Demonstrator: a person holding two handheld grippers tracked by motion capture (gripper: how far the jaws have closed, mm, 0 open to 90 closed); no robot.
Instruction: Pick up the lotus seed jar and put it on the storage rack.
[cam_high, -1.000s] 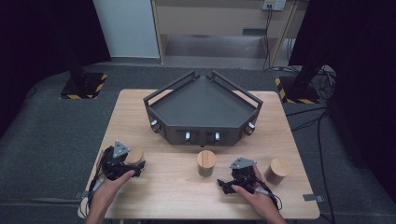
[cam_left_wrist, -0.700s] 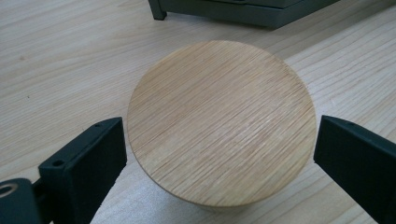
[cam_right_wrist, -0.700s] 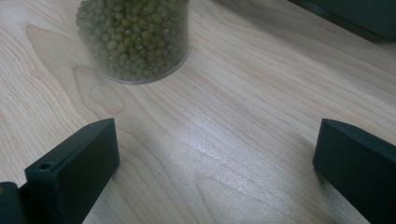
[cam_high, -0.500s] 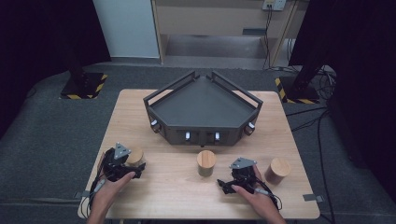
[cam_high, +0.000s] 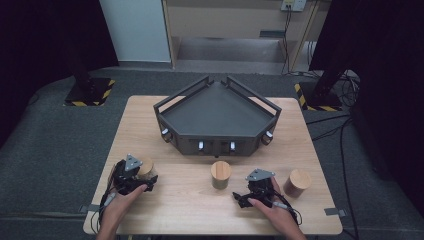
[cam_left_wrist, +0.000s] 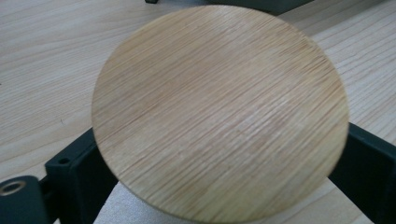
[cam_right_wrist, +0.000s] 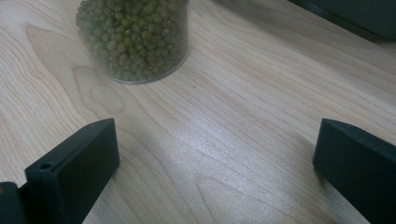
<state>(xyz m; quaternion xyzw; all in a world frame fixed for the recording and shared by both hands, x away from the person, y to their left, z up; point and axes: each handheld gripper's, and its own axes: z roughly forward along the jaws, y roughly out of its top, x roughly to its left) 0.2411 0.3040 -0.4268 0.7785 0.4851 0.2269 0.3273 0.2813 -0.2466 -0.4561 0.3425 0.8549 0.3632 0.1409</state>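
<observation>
We find the jar under the left gripper (cam_high: 131, 176) at the near left of the table: its round bamboo lid (cam_left_wrist: 219, 112) sits between the two black jaws, which stand on either side of it and look to be right against the rim. In the high view the same jar (cam_high: 145, 167) stands near the table's left front corner, with the gripper drawn in around it from the near side. Whether the jaws truly press on it or only bracket it we cannot tell.

The right gripper (cam_high: 256, 192) rests low over the near right of the table with its jaws spread wide and only bare wood between them. Ahead of it stands a second jar (cam_right_wrist: 135, 39), clear-walled and full of green mung beans, apart from the jaws; in the high view it is the middle jar (cam_high: 220, 174), just in front of the tray. A third jar (cam_high: 297, 182) with the same bamboo lid stands to the right of the right gripper, near it.

Behind the jars sits a dark five-sided tray (cam_high: 218, 117) with raised rails and small knobs along its front wall. The table (cam_high: 190, 210) is pale wood with clear grain, lit evenly. It stands on grey carpet (cam_high: 45, 150); behind are black curtains, two stand bases with yellow and black hazard tape (cam_high: 90, 92), and cables trailing at the right.
</observation>
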